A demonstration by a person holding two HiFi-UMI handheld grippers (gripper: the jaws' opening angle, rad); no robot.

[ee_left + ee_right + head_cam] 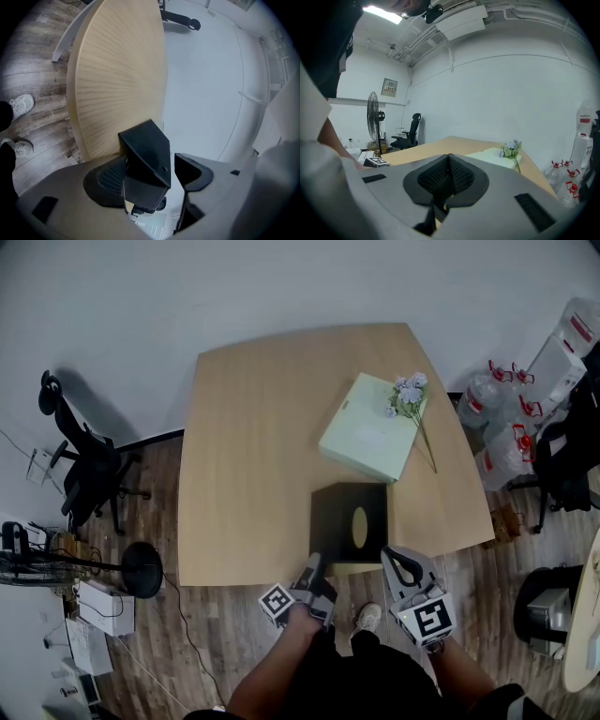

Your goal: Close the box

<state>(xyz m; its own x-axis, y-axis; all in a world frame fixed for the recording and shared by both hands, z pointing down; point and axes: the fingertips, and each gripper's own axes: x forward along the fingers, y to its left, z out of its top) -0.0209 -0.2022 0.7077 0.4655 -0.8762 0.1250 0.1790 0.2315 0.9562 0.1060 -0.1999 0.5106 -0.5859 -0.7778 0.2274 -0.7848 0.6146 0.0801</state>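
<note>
black box (pixel 349 521) lid looks down, maybe untucked; left gripper (pixel 313 573) wide open astride box corner, right gripper (pixel 401 566) closed, empty.

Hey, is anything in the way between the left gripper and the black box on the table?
Nothing visible is. A corner of the black box sits between the open jaws of the left gripper, so it has reached the box. The green box and the flowers lie beyond it on the table, not between them.
</note>
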